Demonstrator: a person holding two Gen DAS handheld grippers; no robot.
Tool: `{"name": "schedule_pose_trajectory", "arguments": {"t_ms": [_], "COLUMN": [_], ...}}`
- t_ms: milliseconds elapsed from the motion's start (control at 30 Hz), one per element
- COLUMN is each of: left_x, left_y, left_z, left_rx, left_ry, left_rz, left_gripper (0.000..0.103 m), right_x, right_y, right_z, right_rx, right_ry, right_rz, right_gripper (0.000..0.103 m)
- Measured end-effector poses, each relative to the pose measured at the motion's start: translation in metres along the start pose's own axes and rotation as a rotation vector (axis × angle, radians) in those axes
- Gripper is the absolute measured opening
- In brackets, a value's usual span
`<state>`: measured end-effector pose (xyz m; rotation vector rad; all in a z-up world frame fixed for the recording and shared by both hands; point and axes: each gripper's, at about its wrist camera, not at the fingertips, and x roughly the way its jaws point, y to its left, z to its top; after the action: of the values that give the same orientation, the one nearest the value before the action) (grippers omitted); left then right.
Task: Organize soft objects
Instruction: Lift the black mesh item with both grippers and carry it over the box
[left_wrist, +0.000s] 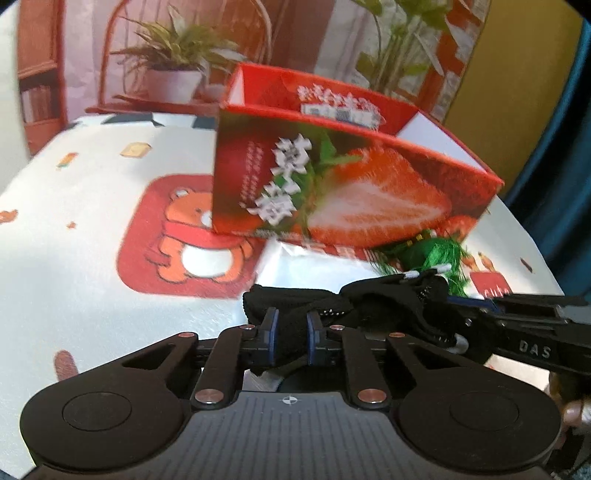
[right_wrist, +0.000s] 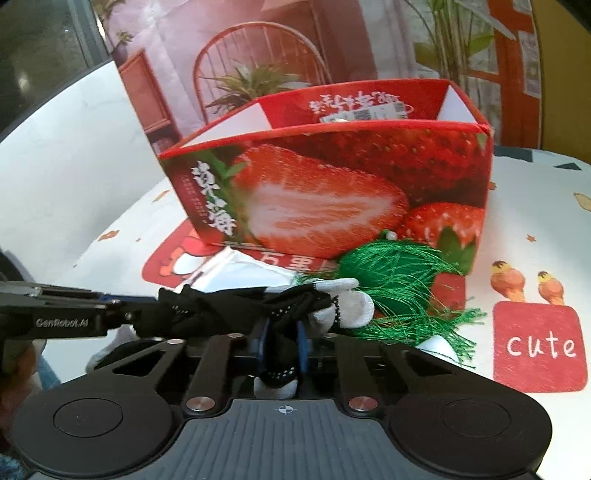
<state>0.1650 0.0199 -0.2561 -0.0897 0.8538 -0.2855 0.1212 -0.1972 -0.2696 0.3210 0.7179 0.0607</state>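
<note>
1. Left gripper (left_wrist: 290, 325): jaws nearly closed, pinching one end of the black sock (left_wrist: 317, 306).
2. Right gripper (right_wrist: 282, 341): jaws nearly closed on the sock's other end, white toe (right_wrist: 351, 304) at 1 o'clock.
3. Green tassel (right_wrist: 399, 288) at 1 o'clock, touching the sock.
4. Strawberry box (right_wrist: 332, 199) at 12 o'clock, open-topped, just beyond the tassel.
5. All above the cartoon tablecloth (left_wrist: 92, 206).

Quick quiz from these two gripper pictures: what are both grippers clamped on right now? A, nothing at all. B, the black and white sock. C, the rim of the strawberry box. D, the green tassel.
B: the left gripper pinches one end of the sock and the right gripper pinches the other, in front of the strawberry box; the green tassel lies free on the table.
</note>
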Motion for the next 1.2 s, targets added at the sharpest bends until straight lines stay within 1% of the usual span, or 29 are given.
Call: {"name": "schedule_pose_trajectory", "arguments": {"t_ms": [233, 433, 533, 600, 667, 733, 767, 800, 867, 933, 967, 1033, 1133, 1200], "left_x": [-0.015, -0.024, -0.022, -0.017, -0.014, -0.012, -0.011, -0.011, -0.01, -0.009, -0.009, -0.008, -0.006, -0.004], "left_y": [-0.004, -0.004, -0.003, -0.003, -0.001, 0.002, 0.002, 0.002, 0.002, 0.002, 0.002, 0.002, 0.003, 0.005], "left_z": [0.005, 0.008, 0.007, 0.005, 0.002, 0.001, 0.0, 0.0, -0.001, -0.002, -0.002, -0.003, -0.004, -0.004], "left_rx": [0.012, 0.012, 0.014, 0.014, 0.01, 0.003, 0.002, 0.005, 0.012, 0.013, 0.012, 0.008, 0.0, -0.007], "left_ry": [-0.073, -0.118, -0.102, -0.08, -0.058, -0.045, -0.043, -0.041, -0.039, -0.033, -0.031, -0.024, -0.016, -0.012], "left_rz": [0.009, 0.015, 0.015, 0.02, 0.023, 0.023, 0.025, 0.027, 0.029, 0.028, 0.028, 0.028, 0.028, 0.028], "left_gripper": [0.014, 0.014, 0.014, 0.014, 0.014, 0.014, 0.014, 0.014, 0.014, 0.014, 0.014, 0.014, 0.014, 0.014], "right_x": [-0.011, -0.02, -0.024, -0.021, -0.016, -0.011, -0.009, -0.006, -0.002, 0.003, 0.005, 0.01, 0.016, 0.017], "right_y": [0.007, 0.011, 0.012, 0.011, 0.011, 0.012, 0.013, 0.015, 0.019, 0.025, 0.028, 0.033, 0.041, 0.045], "right_z": [0.008, 0.015, 0.018, 0.018, 0.015, 0.011, 0.01, 0.008, 0.006, 0.005, 0.004, 0.005, 0.005, 0.005], "right_rx": [-0.016, -0.027, -0.031, -0.032, -0.03, -0.04, -0.048, -0.063, -0.101, -0.152, -0.181, -0.234, -0.314, -0.359], "right_ry": [-0.054, -0.101, -0.121, -0.106, -0.076, -0.048, -0.037, -0.025, -0.011, -0.001, 0.001, 0.004, 0.006, -0.002], "right_rz": [0.025, 0.037, 0.044, 0.04, 0.024, 0.017, 0.015, 0.012, 0.005, -0.008, -0.019, -0.061, -0.134, -0.143], "right_gripper": [0.005, 0.003, 0.003, 0.003, 0.008, 0.022, 0.025, 0.03, 0.038, 0.049, 0.051, 0.06, 0.062, 0.064]}}
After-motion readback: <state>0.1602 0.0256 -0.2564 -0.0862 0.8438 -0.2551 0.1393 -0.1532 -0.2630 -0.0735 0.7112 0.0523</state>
